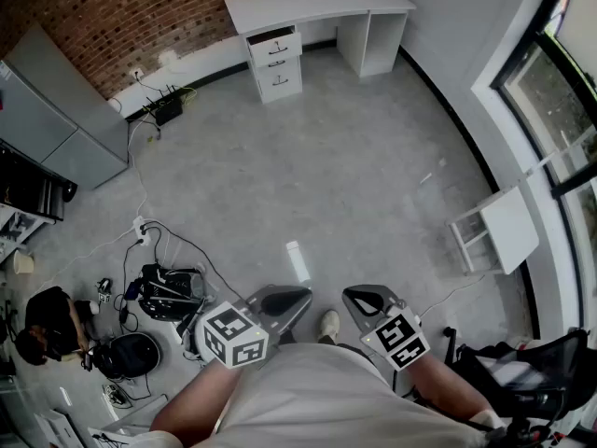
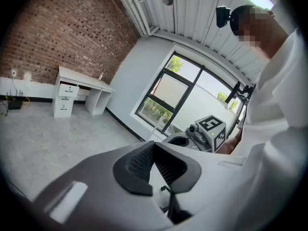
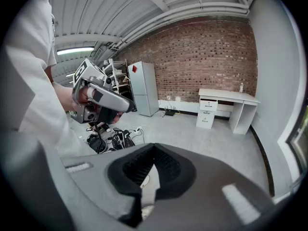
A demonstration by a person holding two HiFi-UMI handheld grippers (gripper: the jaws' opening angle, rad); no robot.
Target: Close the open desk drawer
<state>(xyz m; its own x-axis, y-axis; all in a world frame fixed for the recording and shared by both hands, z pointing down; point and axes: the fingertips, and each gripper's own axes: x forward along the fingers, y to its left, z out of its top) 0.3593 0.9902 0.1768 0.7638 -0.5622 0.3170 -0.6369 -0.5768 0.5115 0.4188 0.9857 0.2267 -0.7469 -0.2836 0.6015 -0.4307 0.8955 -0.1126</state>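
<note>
A white desk (image 1: 317,3) stands against the far brick wall, well away from me. Its drawer unit (image 1: 277,73) has the top drawer (image 1: 273,37) pulled out a little; the lower drawers sit flush. My left gripper (image 1: 284,299) and right gripper (image 1: 367,299) are held side by side close to my body, both shut with nothing between the jaws. The left gripper view shows its shut gripper (image 2: 154,144), the distant desk (image 2: 79,83) and the right gripper's marker cube (image 2: 211,129). In the right gripper view, beyond that gripper (image 3: 154,146), the open drawer (image 3: 208,105) is small.
A wide grey concrete floor (image 1: 308,175) lies between me and the desk. Grey cabinets (image 1: 65,110) line the left wall, with cables and a power strip (image 1: 168,110) nearby. Bags (image 1: 168,292) and a seated person (image 1: 47,329) are at lower left. A small white table (image 1: 499,231) stands by the windows.
</note>
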